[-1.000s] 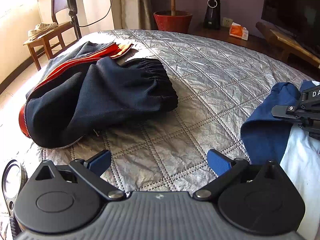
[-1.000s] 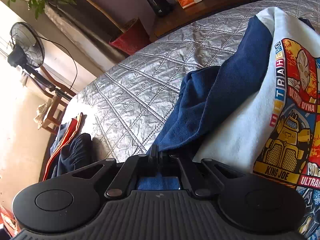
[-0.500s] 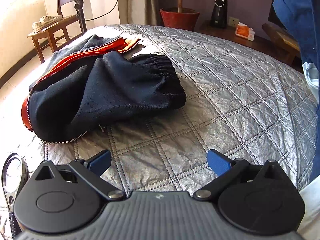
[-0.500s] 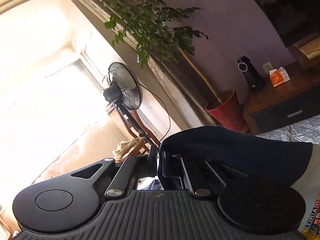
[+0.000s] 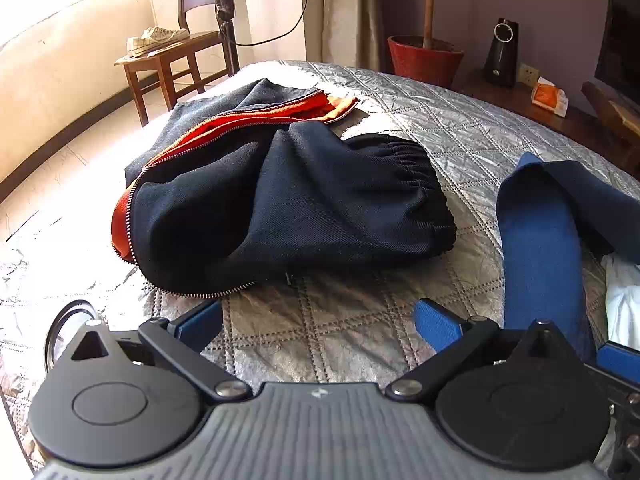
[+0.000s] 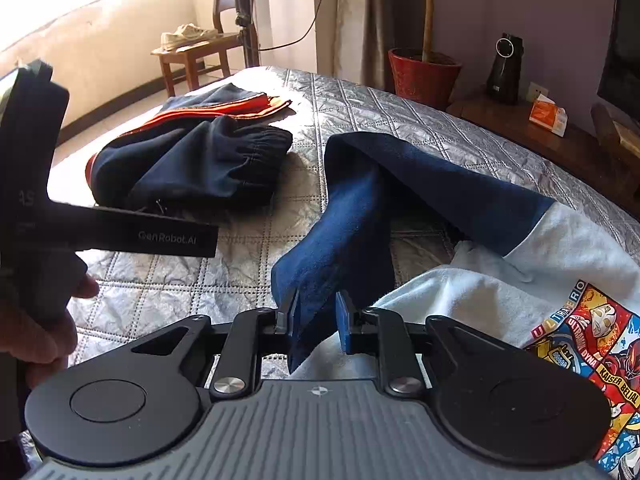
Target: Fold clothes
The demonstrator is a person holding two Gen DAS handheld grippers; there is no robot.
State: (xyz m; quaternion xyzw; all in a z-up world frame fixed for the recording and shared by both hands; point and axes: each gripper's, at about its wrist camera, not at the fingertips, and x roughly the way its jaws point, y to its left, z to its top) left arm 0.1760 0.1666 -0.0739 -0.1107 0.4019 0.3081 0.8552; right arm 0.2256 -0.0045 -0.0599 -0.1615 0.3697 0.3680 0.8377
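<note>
A white T-shirt with blue sleeves and a cartoon print lies on the silver quilted bed. One blue sleeve is folded over towards me. Its end lies between the parted fingers of my right gripper: it brushes the left pad, and the pads do not press it. In the left wrist view the same sleeve lies at the right. My left gripper hovers wide open over bare quilt, holding nothing. A navy jacket with orange lining is bunched up beyond it.
A hand holds the left gripper's body at the left of the right wrist view. Beyond the bed stand a wooden chair with shoes, a red plant pot, a black device and an orange pack on a wooden cabinet.
The right gripper swung the blue sleeve up and over, rolled back level, and its jaws parted; the sleeve now rests on the bed. The left gripper shifted slightly towards the jacket.
</note>
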